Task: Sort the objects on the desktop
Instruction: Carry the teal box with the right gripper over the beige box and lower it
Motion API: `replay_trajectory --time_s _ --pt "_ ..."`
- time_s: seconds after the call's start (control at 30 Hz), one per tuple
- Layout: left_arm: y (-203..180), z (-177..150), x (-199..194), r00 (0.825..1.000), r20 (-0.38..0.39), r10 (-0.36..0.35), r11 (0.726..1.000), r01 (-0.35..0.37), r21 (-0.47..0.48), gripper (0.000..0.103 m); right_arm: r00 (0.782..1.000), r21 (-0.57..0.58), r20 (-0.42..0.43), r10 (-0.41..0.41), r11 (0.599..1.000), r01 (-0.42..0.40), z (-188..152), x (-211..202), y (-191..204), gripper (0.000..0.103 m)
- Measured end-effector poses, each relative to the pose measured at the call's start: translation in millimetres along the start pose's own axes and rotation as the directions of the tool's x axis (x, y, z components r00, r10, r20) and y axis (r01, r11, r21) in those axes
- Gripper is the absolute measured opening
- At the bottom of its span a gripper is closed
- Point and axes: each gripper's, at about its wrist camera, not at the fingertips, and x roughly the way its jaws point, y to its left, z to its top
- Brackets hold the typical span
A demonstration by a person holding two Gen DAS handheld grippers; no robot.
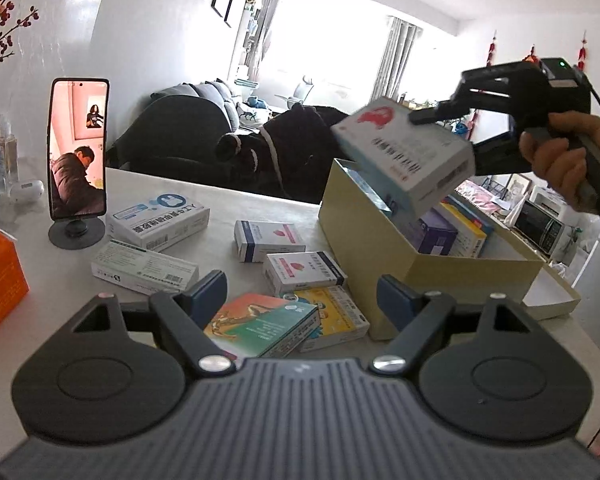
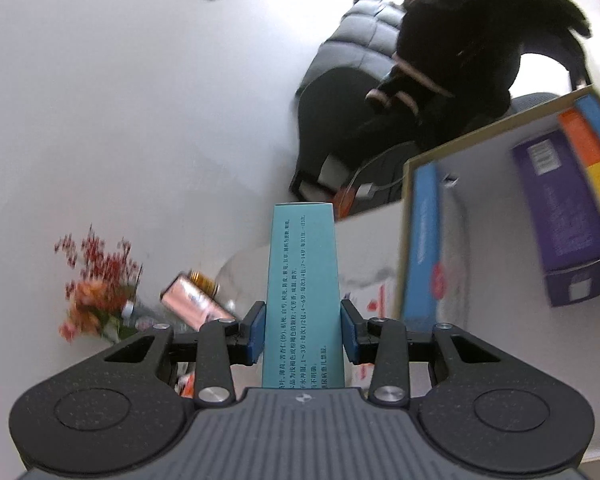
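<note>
Loose boxes (image 1: 288,268) on table (image 1: 60,280), left of open carton (image 1: 364,240); phone (image 1: 79,148) behind.

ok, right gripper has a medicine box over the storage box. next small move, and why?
Probably lower the right gripper toward the open cardboard box, then release. Its pads are clamped on the white and teal medicine box, which hangs tilted above the box's near end, not yet inside. The purple box and others fill the far side, so the near side looks free.
</note>
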Motion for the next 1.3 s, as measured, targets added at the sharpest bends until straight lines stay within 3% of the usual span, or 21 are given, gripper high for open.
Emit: replay_trajectory --time_s 0.53,0.7,1.0,1.3 --pt "2 3 5 1.000 -0.011 0.016 0.999 -0.015 0.030 0.091 0.976 0.128 0.131 -0.172 0.980 0.155 34 -21 -68 0.041" --pt "-1 5 6 1.000 -0.016 0.020 0.999 -0.019 0.030 0.092 0.960 0.124 0.127 -0.252 0.964 0.236 34 0 -75 0.041" --pt "2 5 6 0.999 -0.025 0.045 0.999 -0.045 0.019 0.092 0.952 0.163 0.101 -0.288 0.949 0.269 36 44 -84 0.041" --pt "7 5 8 0.998 -0.040 0.053 0.999 -0.053 0.007 0.092 0.930 0.155 0.102 -0.353 0.929 0.336 42 74 -80 0.041"
